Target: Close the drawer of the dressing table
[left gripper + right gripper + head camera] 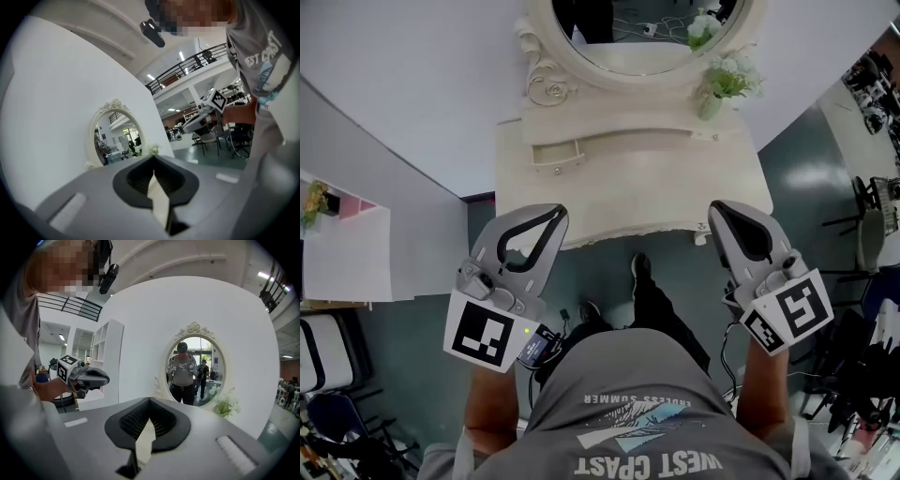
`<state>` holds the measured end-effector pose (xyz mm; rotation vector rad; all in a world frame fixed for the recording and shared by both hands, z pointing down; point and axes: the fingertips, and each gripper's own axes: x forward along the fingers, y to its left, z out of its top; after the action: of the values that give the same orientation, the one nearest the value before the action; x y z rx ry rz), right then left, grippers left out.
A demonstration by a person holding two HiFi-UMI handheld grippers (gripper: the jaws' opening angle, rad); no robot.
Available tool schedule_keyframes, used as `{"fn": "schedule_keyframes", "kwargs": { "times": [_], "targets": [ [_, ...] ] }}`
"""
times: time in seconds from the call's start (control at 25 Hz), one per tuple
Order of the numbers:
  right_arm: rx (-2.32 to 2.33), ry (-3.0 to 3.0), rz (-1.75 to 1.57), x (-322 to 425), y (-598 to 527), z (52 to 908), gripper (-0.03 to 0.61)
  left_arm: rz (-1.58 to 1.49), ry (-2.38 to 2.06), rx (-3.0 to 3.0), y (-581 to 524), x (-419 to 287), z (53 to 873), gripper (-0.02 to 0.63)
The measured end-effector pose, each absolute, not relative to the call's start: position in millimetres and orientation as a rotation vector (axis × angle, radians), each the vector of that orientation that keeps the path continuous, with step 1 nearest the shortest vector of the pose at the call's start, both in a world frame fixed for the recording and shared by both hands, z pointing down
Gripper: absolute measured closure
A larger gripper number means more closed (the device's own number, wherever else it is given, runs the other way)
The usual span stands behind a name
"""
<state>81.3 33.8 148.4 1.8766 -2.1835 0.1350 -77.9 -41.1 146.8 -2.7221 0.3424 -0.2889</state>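
The cream dressing table (609,202) stands against the white wall ahead, under an oval mirror (647,37). Its small upper drawer (572,150) juts out a little from the front, with a knob at its left end. My left gripper (553,214) hovers in front of the table's left front edge, jaws shut and empty. My right gripper (722,208) is level with the right front corner, also shut on nothing. The left gripper view shows its own shut jaws (153,160) and the mirror (115,136). The right gripper view shows its shut jaws (149,401) and the mirror (194,364).
A vase of white flowers (722,84) sits on the table's right side. A white and pink shelf unit (347,253) stands to the left. Chairs and equipment (872,225) crowd the right. The person's legs and shoes (642,272) are just before the table.
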Motion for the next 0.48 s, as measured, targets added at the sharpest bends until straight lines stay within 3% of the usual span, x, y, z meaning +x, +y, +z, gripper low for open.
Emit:
{"fn": "schedule_keyframes", "kwargs": {
  "times": [0.48],
  "targets": [
    [1.591,-2.417,0.070,80.2,-51.4,146.0,0.578,-0.390,0.639,-2.673,-85.3,-86.6,147.7,0.612]
  ]
}}
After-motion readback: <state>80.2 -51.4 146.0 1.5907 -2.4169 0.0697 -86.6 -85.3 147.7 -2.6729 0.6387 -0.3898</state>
